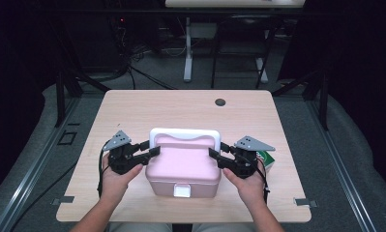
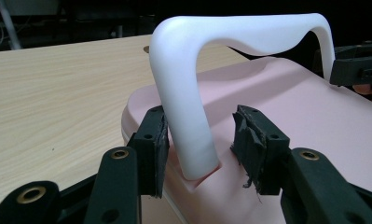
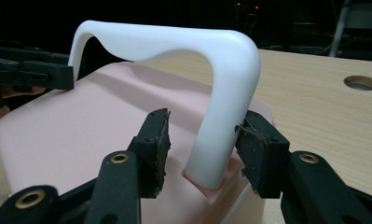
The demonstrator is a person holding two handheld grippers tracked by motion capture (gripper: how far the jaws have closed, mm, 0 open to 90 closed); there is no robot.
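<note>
Pink box (image 1: 183, 164) sits on the counter (image 1: 132, 111), near my edge and about midway between its sides, lid on, white latch (image 1: 182, 190) facing me. Its white handle (image 1: 185, 133) stands upright, arched over the far half of the lid. My left hand-held gripper (image 1: 150, 149) is at the left foot of the handle; in the left gripper view the handle's leg (image 2: 189, 135) rises between the two pads (image 2: 156, 142). It lies close against the left pad, with clear air between it and the right one, so the jaws stand apart around the leg, not clamped on it. My right hand-held gripper (image 1: 217, 152) is at the opposite foot; in the right gripper view the other leg (image 3: 221, 140) sits between its pads (image 3: 156, 144), touching or nearly touching the right pad, with a visible gap to the left pad. Again apart, no squeeze that I can see. Both hand-held grippers angle inward toward the box from either side. A green and white carton (image 1: 267, 159) lies on the counter just right of my right hand (image 1: 248, 186). A round cable hole (image 1: 220, 102) sits near the counter's far edge.
</note>
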